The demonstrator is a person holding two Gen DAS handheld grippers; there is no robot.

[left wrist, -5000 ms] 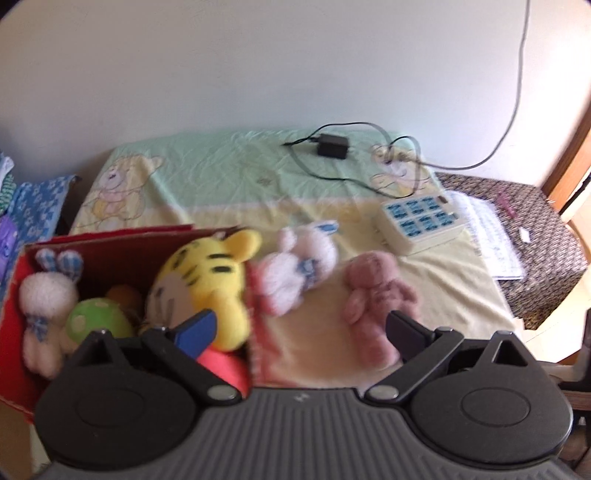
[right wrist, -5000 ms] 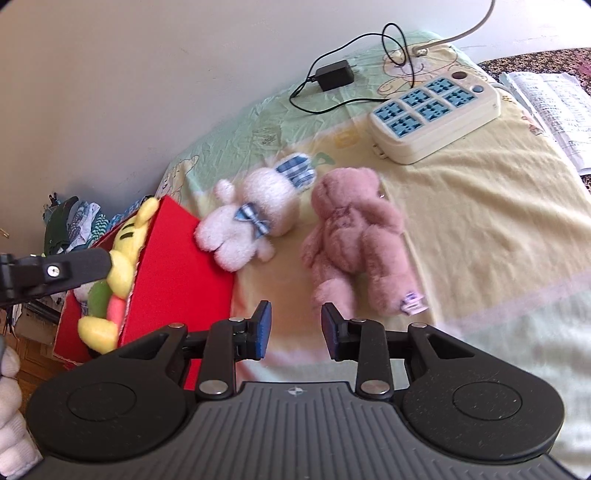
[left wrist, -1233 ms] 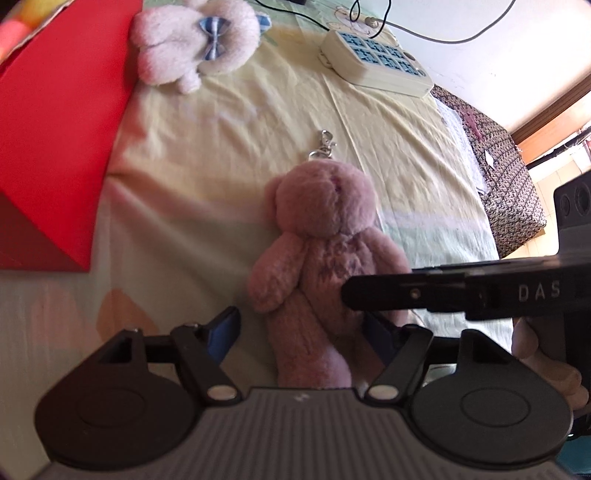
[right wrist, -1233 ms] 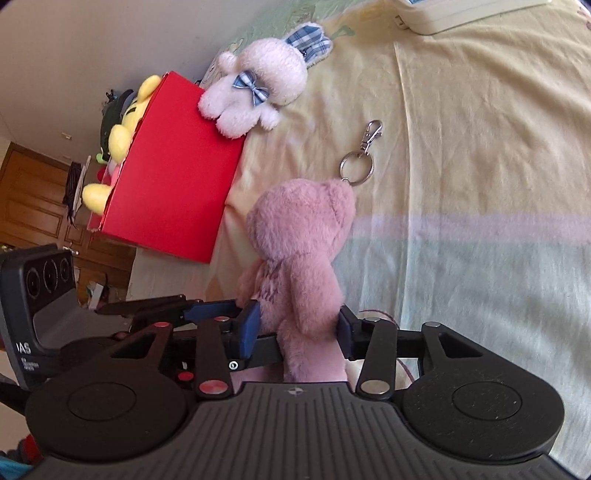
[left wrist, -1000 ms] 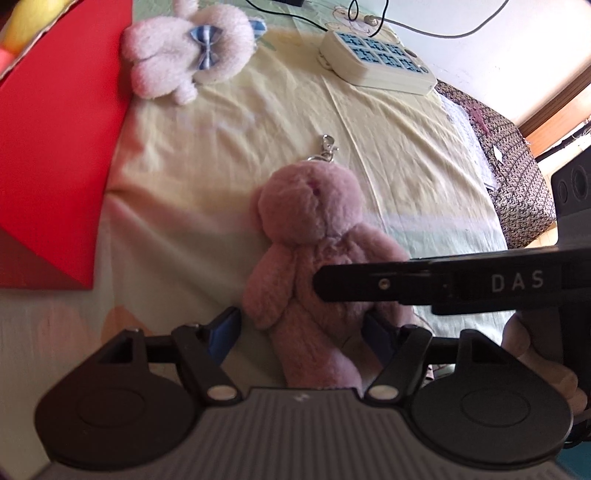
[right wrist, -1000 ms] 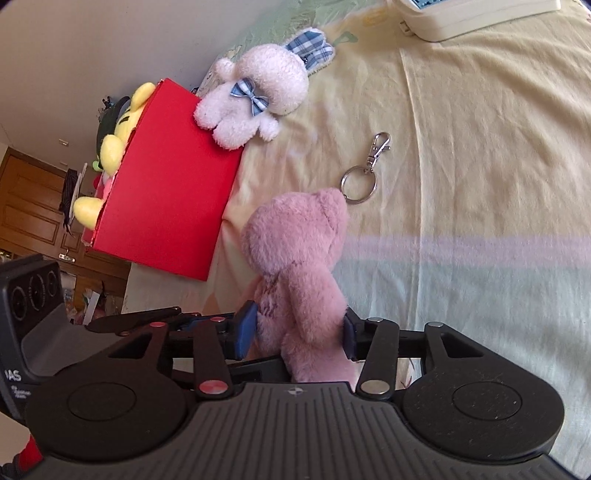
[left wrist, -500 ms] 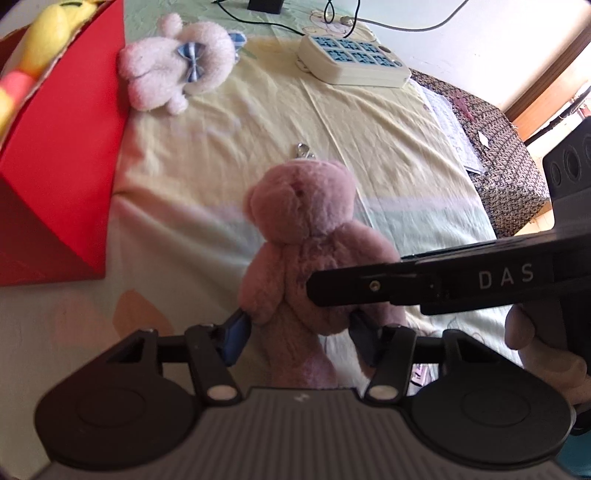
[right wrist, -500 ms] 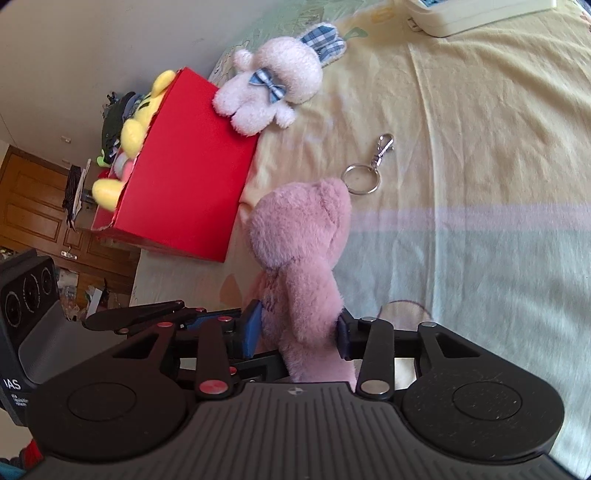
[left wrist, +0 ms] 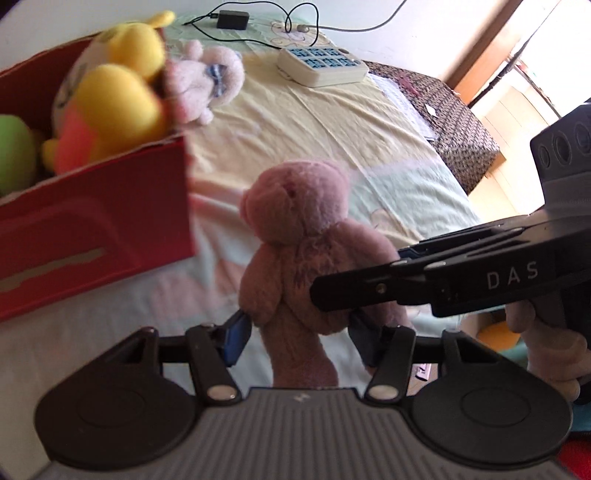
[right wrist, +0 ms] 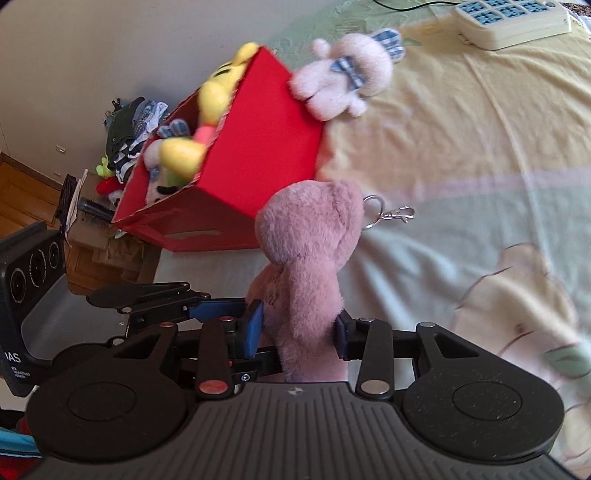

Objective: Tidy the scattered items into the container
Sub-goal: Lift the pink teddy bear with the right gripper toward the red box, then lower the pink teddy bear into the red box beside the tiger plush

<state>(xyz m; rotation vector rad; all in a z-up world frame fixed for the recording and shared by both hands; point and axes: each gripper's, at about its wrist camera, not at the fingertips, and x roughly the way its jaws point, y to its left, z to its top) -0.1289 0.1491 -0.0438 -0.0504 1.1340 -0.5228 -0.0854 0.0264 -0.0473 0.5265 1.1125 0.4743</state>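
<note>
A pink teddy bear (left wrist: 303, 254) with a key ring (right wrist: 388, 216) is held upright above the bed. My left gripper (left wrist: 299, 332) and my right gripper (right wrist: 299, 328) are both shut on its lower body, from different sides. The right gripper's body also shows in the left wrist view (left wrist: 461, 280). The red box (left wrist: 92, 218) stands to the left with a yellow plush (left wrist: 110, 96) and other toys inside; it also shows in the right wrist view (right wrist: 258, 155). A white bunny plush with a blue bow (left wrist: 207, 81) lies against the box's far side, also seen in the right wrist view (right wrist: 343, 77).
A white power strip (left wrist: 321, 66) with cables and a black adapter (left wrist: 232, 19) lies at the far end of the bed. A patterned cushion (left wrist: 454, 129) is at the right. Clutter and a wooden floor (right wrist: 33, 192) lie beyond the bed's left edge.
Both grippers have lifted the pink bear off the sheet and carried it toward the red box, which now looks closer and larger. The bunny has not moved.
</note>
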